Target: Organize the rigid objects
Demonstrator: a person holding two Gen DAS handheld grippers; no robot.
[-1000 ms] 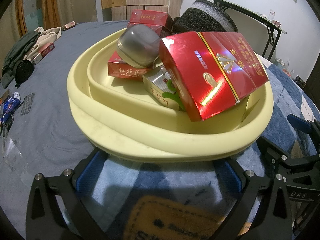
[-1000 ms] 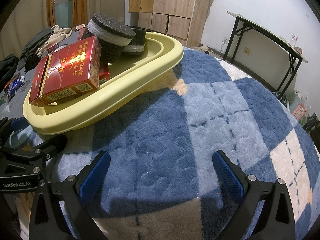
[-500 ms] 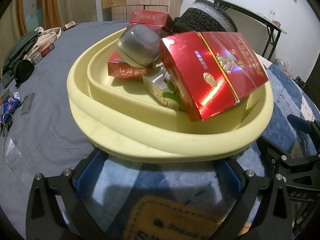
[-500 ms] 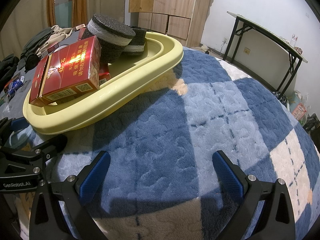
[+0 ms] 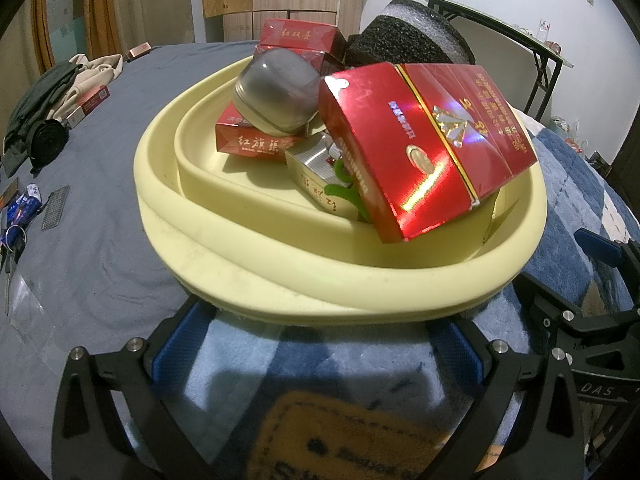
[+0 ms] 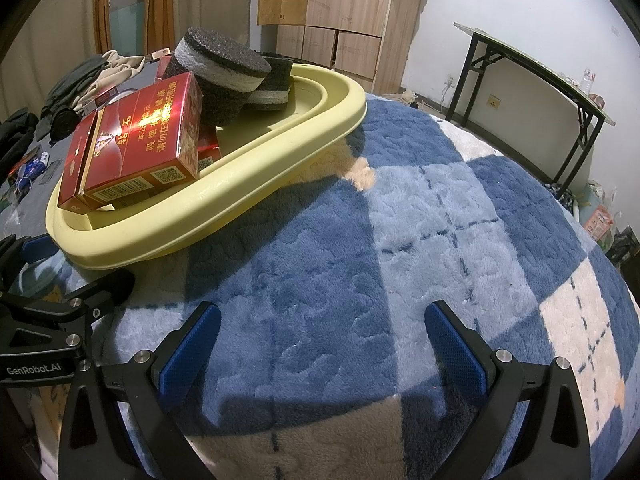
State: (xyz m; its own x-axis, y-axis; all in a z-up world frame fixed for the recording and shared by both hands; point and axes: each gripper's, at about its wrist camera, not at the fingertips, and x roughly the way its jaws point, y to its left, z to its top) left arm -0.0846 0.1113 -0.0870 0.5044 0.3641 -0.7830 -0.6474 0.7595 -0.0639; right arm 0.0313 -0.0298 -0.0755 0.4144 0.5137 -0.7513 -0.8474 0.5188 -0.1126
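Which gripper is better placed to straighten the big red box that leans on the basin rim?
Left. The left gripper is open and faces the yellow basin, with the big red box straight ahead; the right gripper faces bare blanket.

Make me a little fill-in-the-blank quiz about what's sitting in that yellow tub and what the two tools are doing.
1. The large red box leans over the rim of the ____ tub.
2. The grey rounded case rests on top of a small ____ box.
3. The left tool and right tool both stand ____, holding nothing.
4. The tub sits on a blue and white ____.

Missing words: yellow; red; open; blanket
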